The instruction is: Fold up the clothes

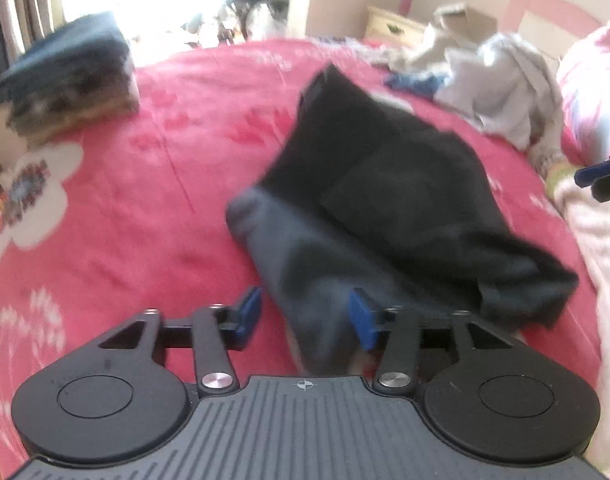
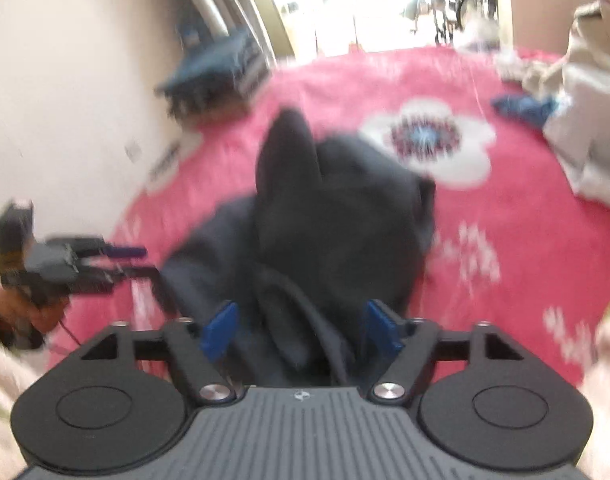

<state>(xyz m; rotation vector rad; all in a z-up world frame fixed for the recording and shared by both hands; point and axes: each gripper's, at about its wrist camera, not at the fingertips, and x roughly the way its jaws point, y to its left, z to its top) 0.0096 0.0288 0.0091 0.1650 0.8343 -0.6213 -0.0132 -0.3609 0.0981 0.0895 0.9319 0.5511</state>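
both views were smeared by motion blur, so the edges and creases of the cloth were hard to read. the dark garment [image 1: 385, 200] lay in a loose heap on the pink bedspread [image 1: 125, 220], and its near end ran down under each camera's housing, where it was cut off from sight. whether it was trousers or a top could not be told.

the left gripper [image 1: 305, 312] had its blue pads [image 1: 249, 312] spread apart. the garment's greyer near end lay between them, close against the right-hand pad, but the blur did not show any pinch; the pads did not press together on it. in the right wrist view this same gripper showed small and blurred at the garment's left side, gripped by a hand [image 2: 29, 312] that the frame edge partly cut.

the right gripper [image 2: 301, 330] also had its pads spread wide, wider than the left's. a fold of the garment lay in the gap between them, with neither pad clearly clamping it.

beyond the garment to its left sat a stack of folded clothes [image 1: 69, 76] at the bedspread's edge. beyond the garment to its right lay a pile of unfolded pale clothes [image 1: 501, 80], with a bit of blue cloth [image 1: 417, 80] beside it. a white flower print [image 2: 429, 140] marked the bedspread just past the garment.
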